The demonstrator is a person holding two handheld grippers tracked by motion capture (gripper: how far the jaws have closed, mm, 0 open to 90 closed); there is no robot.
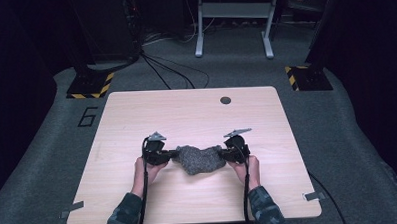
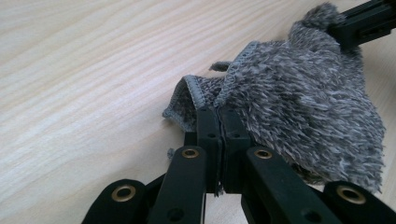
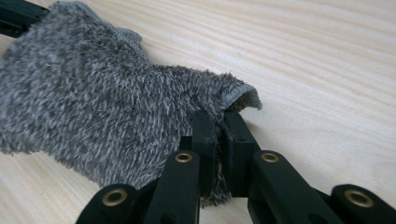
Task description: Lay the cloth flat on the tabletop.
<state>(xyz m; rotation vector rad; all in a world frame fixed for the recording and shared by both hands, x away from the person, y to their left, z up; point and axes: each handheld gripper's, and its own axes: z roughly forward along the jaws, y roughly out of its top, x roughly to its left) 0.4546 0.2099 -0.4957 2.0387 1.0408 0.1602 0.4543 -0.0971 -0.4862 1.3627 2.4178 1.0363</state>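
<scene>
Both tongs — left [image 2: 219, 140], right [image 3: 219, 140] — clenched on grey fuzzy cloth [image 1: 202, 159]; floor marked "6" [image 1: 88, 117].

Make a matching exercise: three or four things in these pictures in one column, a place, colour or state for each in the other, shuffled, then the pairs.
1. left tool
2. right tool
3. cloth
4. table hole

A. fuzzy grey, bunched between both tools
B. dark, round, near the far edge
C. shut on the cloth's left end
D. shut on the cloth's right end

Pairs: 1-C, 2-D, 3-A, 4-B
</scene>
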